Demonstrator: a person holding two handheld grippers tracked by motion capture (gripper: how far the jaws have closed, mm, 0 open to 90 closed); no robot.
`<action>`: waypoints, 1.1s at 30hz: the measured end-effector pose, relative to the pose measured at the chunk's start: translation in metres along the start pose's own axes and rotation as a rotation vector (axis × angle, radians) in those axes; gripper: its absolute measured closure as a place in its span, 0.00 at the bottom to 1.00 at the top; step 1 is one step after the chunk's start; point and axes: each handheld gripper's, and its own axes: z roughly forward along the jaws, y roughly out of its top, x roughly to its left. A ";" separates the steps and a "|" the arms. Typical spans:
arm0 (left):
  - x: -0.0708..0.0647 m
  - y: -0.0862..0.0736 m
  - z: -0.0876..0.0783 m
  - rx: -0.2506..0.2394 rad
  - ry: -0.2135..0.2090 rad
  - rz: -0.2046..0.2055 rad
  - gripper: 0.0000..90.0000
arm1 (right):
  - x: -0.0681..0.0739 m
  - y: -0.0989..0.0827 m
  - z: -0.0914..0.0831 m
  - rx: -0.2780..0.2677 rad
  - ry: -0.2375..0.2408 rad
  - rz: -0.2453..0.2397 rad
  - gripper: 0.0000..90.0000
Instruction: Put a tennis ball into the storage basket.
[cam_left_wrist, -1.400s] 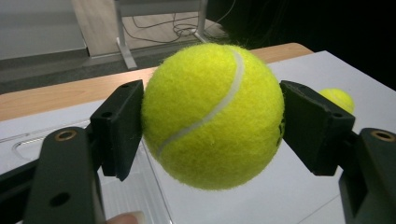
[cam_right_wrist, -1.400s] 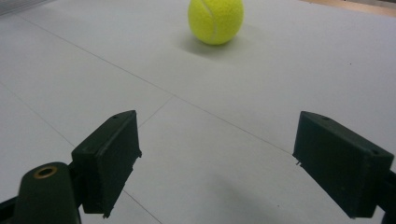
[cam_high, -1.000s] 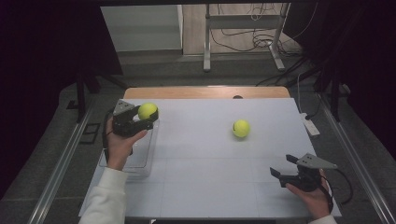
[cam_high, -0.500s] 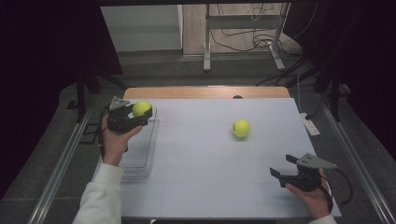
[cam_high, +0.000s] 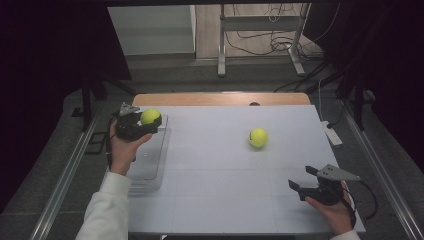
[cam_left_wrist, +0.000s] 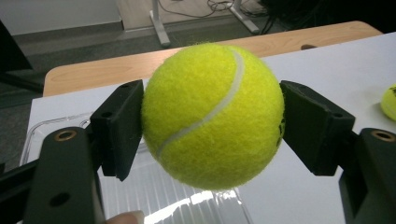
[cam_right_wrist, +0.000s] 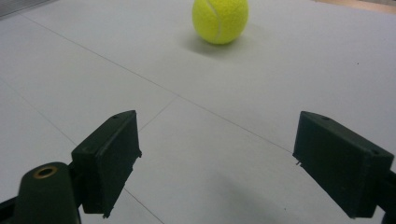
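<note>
Left gripper (cam_high: 146, 121), clamped on tennis ball (cam_high: 150, 116), has shifted left and now hangs over clear tray's (cam_high: 150, 172) far end; drop looks next. Right gripper (cam_high: 304, 179) idle, jaws wide apart, holding nothing.

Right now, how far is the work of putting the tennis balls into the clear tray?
Done: no ball lies in the clear tray yet. In hand: the left hand-held gripper grips one tennis ball over the tray's far end. Left: probably releasing it there, then fetching the second ball, which lies on the table ahead of the open right hand-held gripper.
</note>
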 end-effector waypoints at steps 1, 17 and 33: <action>0.001 0.000 0.001 0.004 0.003 -0.001 0.30 | 0.000 0.000 0.000 0.001 0.000 -0.001 0.16; 0.020 0.004 0.010 0.041 0.052 -0.026 0.30 | 0.000 0.000 0.001 0.003 -0.001 0.002 0.16; 0.037 0.000 0.014 0.074 0.089 -0.052 0.30 | 0.000 -0.001 0.001 0.005 -0.002 0.002 0.16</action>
